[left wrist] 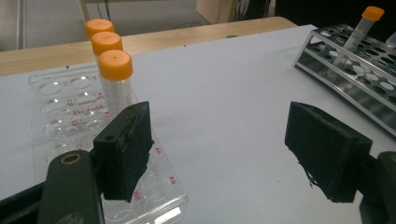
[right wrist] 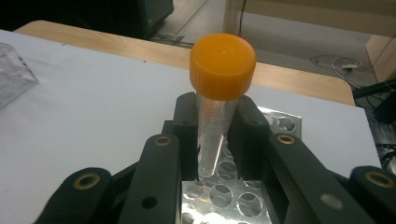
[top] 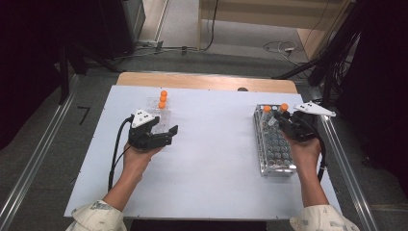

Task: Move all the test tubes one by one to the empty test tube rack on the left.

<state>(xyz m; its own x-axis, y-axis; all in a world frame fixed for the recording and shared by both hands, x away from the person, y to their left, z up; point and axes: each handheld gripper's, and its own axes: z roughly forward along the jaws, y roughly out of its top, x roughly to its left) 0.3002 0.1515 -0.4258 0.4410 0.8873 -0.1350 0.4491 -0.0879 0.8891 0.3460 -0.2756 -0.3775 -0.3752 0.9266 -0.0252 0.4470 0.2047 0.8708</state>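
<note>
Right gripper (right wrist: 212,135) fingers clenched on orange-capped centrifuge tube (right wrist: 218,93), tip just above metal rack (right wrist: 219,196) holes. Lift straight, keep upright, clear rack before crossing desk (top: 211,144) toward clear plastic rack (left wrist: 60,121). Left gripper (left wrist: 219,149) fingers released, empty, beside three capped tubes (left wrist: 114,79). Tube clear, tapered, threaded neck.
</note>
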